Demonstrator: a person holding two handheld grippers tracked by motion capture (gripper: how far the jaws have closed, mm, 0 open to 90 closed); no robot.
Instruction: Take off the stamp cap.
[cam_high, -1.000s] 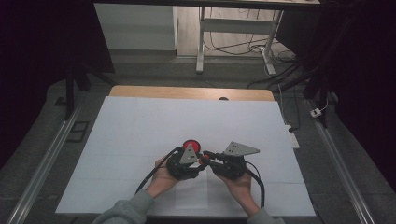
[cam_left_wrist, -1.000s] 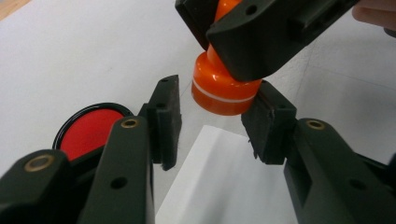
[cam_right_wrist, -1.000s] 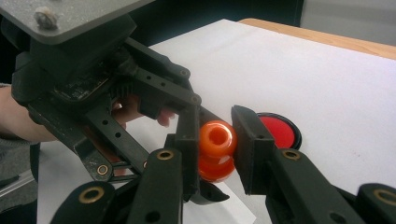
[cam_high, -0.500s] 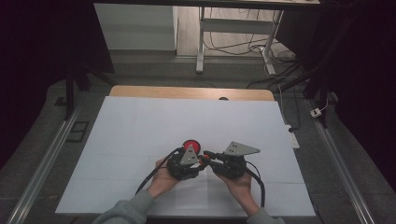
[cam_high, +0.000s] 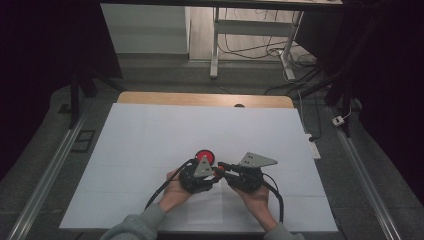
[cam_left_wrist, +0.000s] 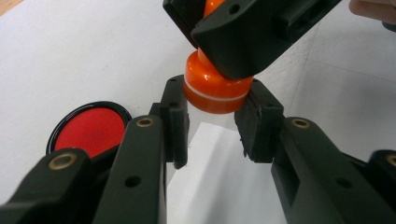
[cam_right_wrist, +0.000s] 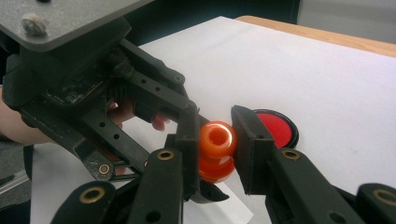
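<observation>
no readable text, labels, brands, numbers or signs anywhere.

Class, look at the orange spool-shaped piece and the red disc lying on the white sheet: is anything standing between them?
Nothing visible. The orange piece sits gripped between both grippers' jaws, the right gripper on its upper part, the left gripper on its base. The red disc lies just beyond, with bare white sheet between.

Background stuff: a white sheet (cam_high: 150, 135) covers most of the table, with a strip of wooden tabletop (cam_high: 175, 98) peeking out at 12 o'clock. Past that, white stand legs (cam_high: 215, 50) and tangled cables (cam_high: 250, 45) sit on the floor. There's a white plug (cam_high: 340, 120) at 3 o'clock.
</observation>
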